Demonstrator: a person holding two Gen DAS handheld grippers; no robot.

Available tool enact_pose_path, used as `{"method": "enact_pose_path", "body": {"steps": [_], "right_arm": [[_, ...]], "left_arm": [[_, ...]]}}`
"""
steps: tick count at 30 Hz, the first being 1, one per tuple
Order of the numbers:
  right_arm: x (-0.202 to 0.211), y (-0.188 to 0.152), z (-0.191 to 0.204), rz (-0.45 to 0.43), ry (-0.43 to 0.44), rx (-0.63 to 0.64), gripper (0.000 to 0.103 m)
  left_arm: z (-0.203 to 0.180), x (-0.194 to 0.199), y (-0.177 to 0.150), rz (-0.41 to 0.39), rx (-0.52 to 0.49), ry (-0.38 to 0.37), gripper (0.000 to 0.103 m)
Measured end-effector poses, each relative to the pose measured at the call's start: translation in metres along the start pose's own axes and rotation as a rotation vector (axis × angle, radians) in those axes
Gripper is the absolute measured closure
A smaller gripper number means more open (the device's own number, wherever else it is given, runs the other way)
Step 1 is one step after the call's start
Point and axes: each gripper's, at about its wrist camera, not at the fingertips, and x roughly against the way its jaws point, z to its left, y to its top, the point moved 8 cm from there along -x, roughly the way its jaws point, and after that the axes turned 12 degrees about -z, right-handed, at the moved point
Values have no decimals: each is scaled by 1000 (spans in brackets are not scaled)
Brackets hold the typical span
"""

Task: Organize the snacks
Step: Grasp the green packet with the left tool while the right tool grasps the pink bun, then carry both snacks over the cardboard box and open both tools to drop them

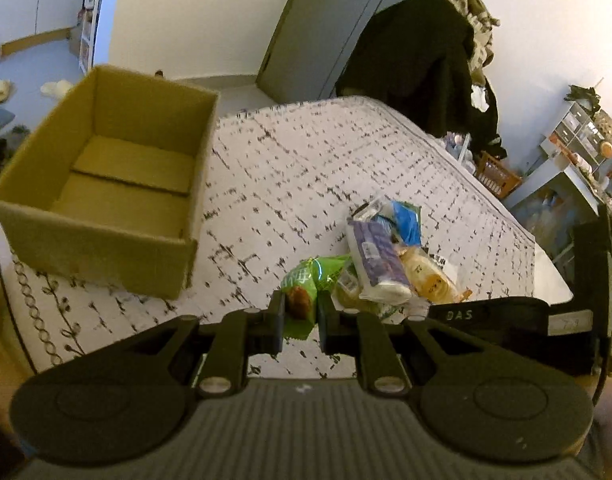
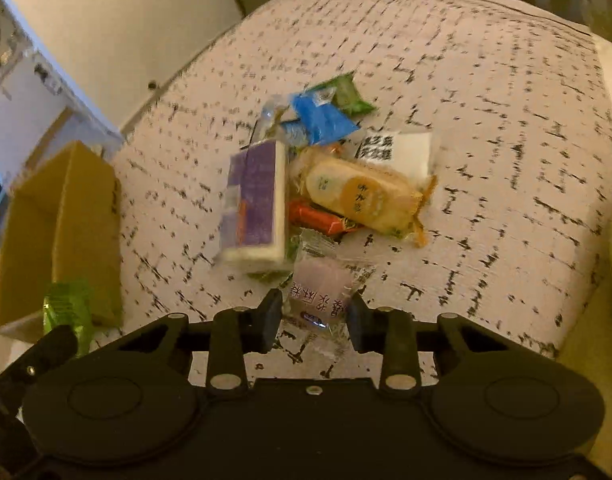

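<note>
My left gripper (image 1: 300, 312) is shut on a green snack packet (image 1: 302, 292), held above the patterned bed cover; that packet also shows at the left of the right wrist view (image 2: 66, 312). An open cardboard box (image 1: 106, 184) stands empty to the left, also seen in the right wrist view (image 2: 62, 232). A pile of snacks lies on the bed: a purple pack (image 2: 258, 200), a yellow cake packet (image 2: 361, 196), a red candy (image 2: 313, 216), a blue packet (image 2: 321, 120). My right gripper (image 2: 313, 316) has its jaws around a pale pink packet (image 2: 319, 292), not visibly clamped.
The bed cover (image 1: 325, 160) runs to a far edge and a right edge. A chair draped with dark clothes (image 1: 417, 52) stands beyond the bed. Shelves and a desk (image 1: 577, 152) are at the right. My right gripper's body (image 1: 545, 312) sits beside the pile.
</note>
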Motion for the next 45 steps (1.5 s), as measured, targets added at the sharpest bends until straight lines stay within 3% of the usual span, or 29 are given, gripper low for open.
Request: {"method": "enact_pose_path", "body": {"steps": [11,25,37,45], "right_arm": [[50,13,21,-137,102,-93,69],[89,20,85,-203,197,64,69],[91,37,157,-290,344,177,69],[65,32,199,-281,428,173,69]], "left_arm": [[8,44,39,-102,18,-14,88],[47,69,62,-164,40,46,88],[77,67,84,-197,102,66,88],[101,55,100,-203,101,96,88]]}}
